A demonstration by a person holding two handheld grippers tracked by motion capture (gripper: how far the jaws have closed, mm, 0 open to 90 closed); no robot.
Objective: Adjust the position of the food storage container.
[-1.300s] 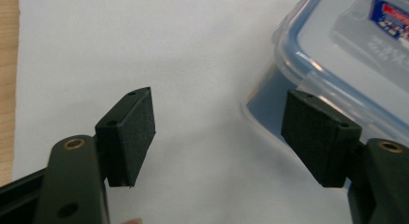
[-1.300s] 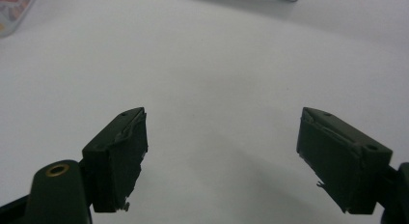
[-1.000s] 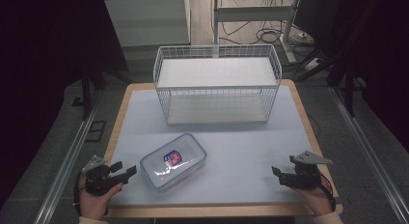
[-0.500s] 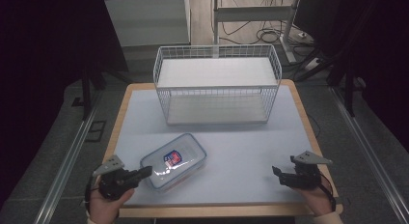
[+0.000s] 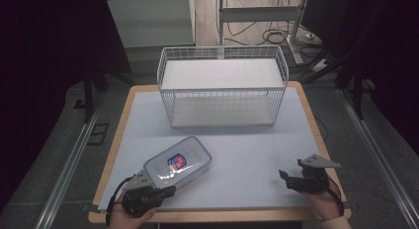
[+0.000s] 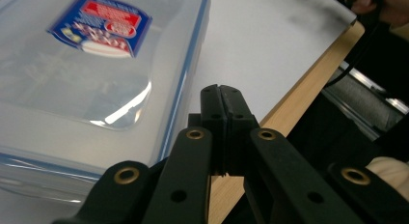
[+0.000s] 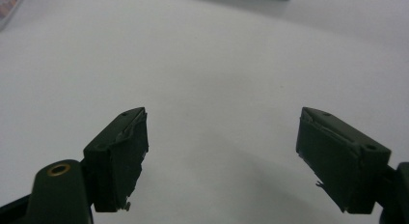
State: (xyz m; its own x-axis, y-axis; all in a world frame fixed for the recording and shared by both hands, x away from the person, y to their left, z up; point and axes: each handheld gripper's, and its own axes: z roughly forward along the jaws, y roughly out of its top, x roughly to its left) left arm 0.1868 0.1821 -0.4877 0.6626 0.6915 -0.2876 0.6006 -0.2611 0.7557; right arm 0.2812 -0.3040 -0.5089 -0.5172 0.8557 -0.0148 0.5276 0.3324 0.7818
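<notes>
We read the lidded plastic box (image 5: 179, 163), just in front of the wire basket (image 5: 222, 86), as light, stiff, slick: grab its rim; left gripper (image 5: 165, 191) fingers pinched together empty beside it, right gripper (image 5: 282, 175) fingers wide apart, empty.

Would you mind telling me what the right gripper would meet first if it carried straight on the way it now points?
Probably nothing soon: the right gripper, jaws open, points left over the bare table. The plastic container lies farther along, likely its first contact, though depth is unclear.
</notes>
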